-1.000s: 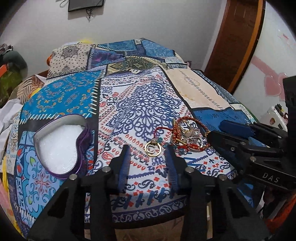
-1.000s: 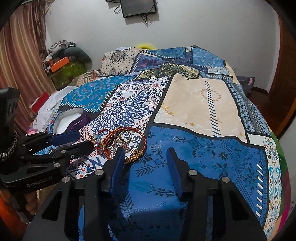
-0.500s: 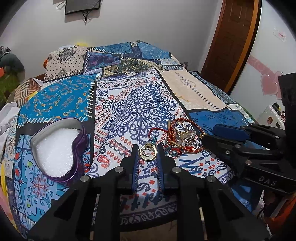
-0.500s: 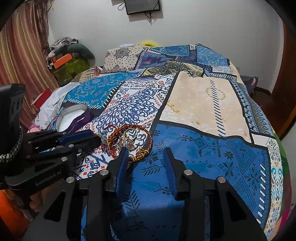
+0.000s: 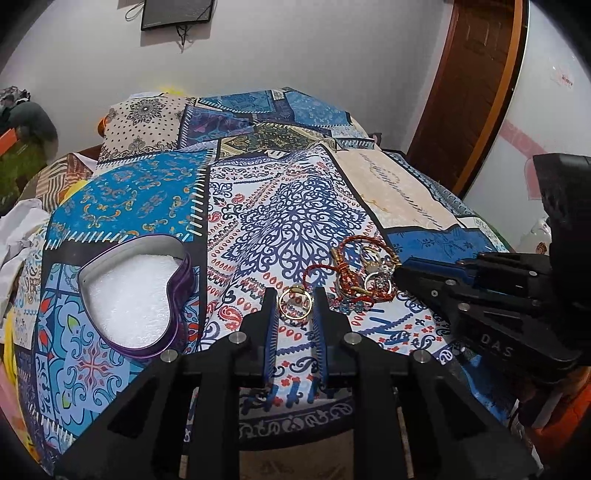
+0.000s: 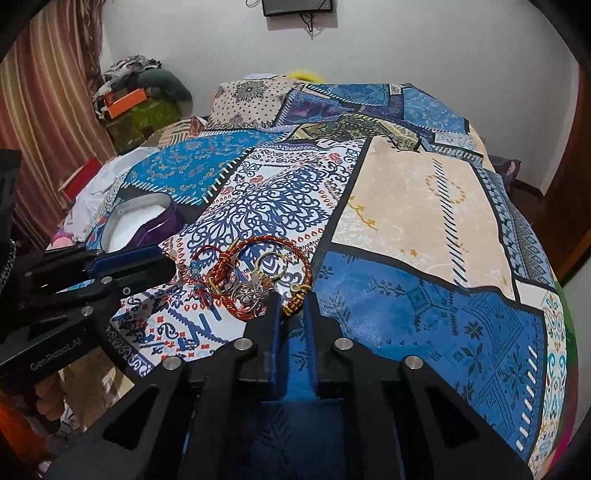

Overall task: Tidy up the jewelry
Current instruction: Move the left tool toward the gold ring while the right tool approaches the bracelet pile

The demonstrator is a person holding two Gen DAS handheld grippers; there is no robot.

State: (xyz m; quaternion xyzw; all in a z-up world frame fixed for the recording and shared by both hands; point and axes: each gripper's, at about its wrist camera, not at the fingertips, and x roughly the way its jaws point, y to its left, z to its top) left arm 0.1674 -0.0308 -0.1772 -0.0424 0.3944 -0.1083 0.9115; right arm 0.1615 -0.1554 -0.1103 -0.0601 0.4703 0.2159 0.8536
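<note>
- Two grippers are down on the bed, both working the same little heap of jewelry [image 5: 360,271] near the front edge of the patchwork bedspread [image 5: 284,206].
- The left gripper [image 5: 294,303] has its jaws pulled in narrow around a gold hoop [image 5: 294,303], which sits right between the blue pads. Looks like the pads touch its sides, and the hoop still lies on the cloth.
- The right gripper [image 6: 291,303] is closing as we speak, jaws almost together, with the gold knotted end [image 6: 295,303] of the red-and-orange braided bracelet [image 6: 258,245] between the tips. Whether the pads actually press on it yet I honestly can't tell.
- The rest of the heap (a thin red cord [image 5: 320,266], some silver ring bits [image 5: 377,281]) is just right of the hoop, tangled inside the bracelet's loop.
- A purple heart-shaped tin [image 5: 138,293], open, with white padding inside, sits well off to the left of the heap on the same bedspread.
- A dark screen [image 5: 176,14] hangs on the wall behind the bed, and there's a wooden door [image 5: 476,88] on the right.
</note>
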